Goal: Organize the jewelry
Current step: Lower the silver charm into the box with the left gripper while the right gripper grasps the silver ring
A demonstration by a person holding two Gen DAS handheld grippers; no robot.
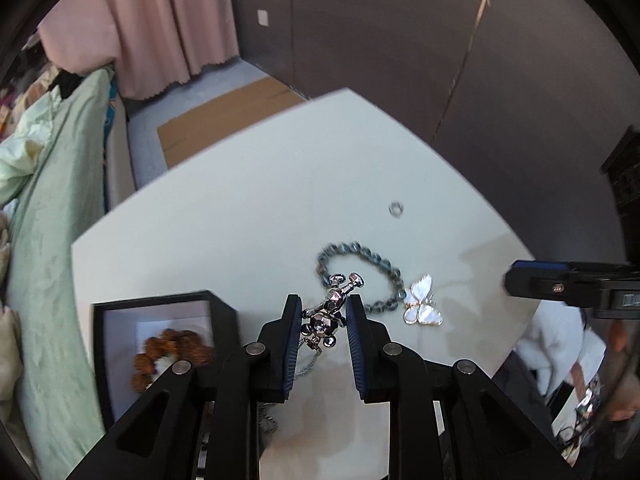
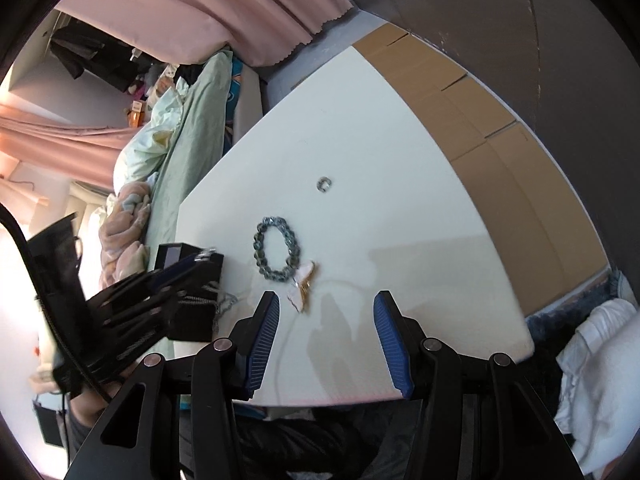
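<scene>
My left gripper (image 1: pixel 323 312) is shut on a silver figure pendant (image 1: pixel 329 312) whose chain (image 1: pixel 308 364) hangs down below it. The pendant is held above the white table (image 1: pixel 240 200), to the right of an open black jewelry box (image 1: pixel 120 320) that holds a brown bead bracelet (image 1: pixel 168 350). A grey-blue bead bracelet (image 1: pixel 360 254) and a white butterfly pendant (image 1: pixel 422 300) lie on the table beyond the fingers. A small silver ring (image 1: pixel 396 209) lies farther off. My right gripper (image 2: pixel 326 312) is open and empty over the table's near edge, just behind the butterfly pendant (image 2: pixel 302 284) and the bead bracelet (image 2: pixel 277 254); the ring (image 2: pixel 325 184) is beyond.
A bed with green bedding (image 1: pixel 52 200) runs along the table's left side. Flat cardboard (image 2: pixel 480 120) lies on the floor beyond the table. A pink curtain (image 1: pixel 168 20) hangs at the back. The left gripper (image 2: pixel 132 300) and the black box (image 2: pixel 180 256) show at the left of the right wrist view.
</scene>
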